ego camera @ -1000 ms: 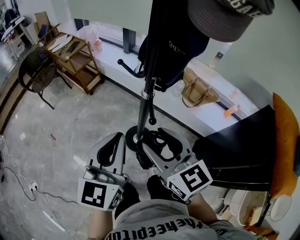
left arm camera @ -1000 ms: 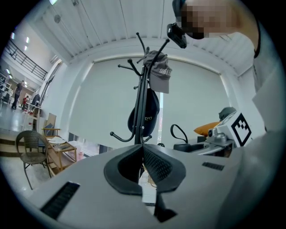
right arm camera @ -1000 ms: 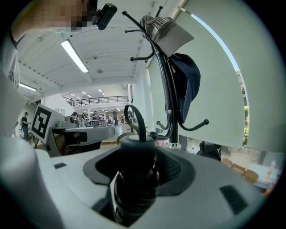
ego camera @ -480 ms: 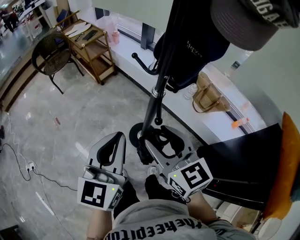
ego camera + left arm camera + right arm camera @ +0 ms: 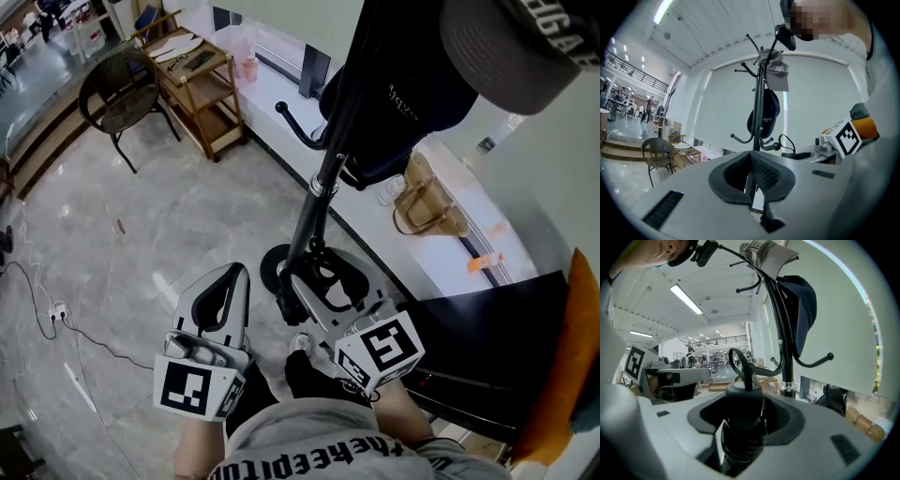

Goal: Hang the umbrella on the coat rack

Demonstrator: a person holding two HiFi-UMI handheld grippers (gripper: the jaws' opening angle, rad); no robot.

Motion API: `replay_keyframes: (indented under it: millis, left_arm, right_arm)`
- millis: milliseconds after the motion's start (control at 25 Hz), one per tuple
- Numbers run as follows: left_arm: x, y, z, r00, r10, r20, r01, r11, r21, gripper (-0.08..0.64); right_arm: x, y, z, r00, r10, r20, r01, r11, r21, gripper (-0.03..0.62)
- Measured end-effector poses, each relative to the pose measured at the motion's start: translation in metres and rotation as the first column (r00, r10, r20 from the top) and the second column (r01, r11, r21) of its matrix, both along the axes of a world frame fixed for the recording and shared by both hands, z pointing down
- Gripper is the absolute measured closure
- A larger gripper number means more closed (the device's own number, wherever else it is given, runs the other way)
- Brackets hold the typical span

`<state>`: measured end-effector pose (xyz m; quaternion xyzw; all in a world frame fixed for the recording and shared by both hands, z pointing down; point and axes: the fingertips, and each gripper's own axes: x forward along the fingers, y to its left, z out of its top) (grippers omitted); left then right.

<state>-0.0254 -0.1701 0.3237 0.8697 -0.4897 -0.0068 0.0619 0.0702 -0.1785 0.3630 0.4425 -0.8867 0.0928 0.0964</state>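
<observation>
Head view, steeply down: see a coat rack rising from a round base on the grey marble floor. Note a grey hat at its top and a dark navy cap hung lower, with several curved hooks bare.

Find the right gripper low beside the rack's foot, marker cube toward the body. Find the left gripper just to its left, apart from the rack.

Right gripper view: record fingers pinching the umbrella, a folded black one. Note it standing upright between the pads, its strap loop sticking up from the cap end. See the rack pole just beyond, to the right, not touching the umbrella. Log the umbrella as held low in the right gripper, on no hook.

Left gripper view: record fingertips pressed together, gripping nothing. See the rack pole through the gap below the tips.

Background, head view: note a white ledge behind the rack with a tan woven bag on it. Further left, see a wooden trolley and a dark wicker chair.
</observation>
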Motion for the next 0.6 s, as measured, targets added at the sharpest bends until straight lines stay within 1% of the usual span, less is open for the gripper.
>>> replay_keyframes:
  millis: [440,600]
  left_arm:
    - [0.006,-0.001,0.004,0.999,-0.046,0.007,0.046,0.999,-0.004,0.545]
    - [0.007,-0.001,0.004,0.998,-0.058,0.011,0.058,0.998,-0.003,0.545]
  right_arm:
    - [0.003,-0.007,0.010,0.999,-0.048,-0.008,0.048,0.999,-0.017,0.353]
    - [0.004,-0.009,0.014,0.999,-0.050,-0.007,0.049,0.998,-0.030,0.353]
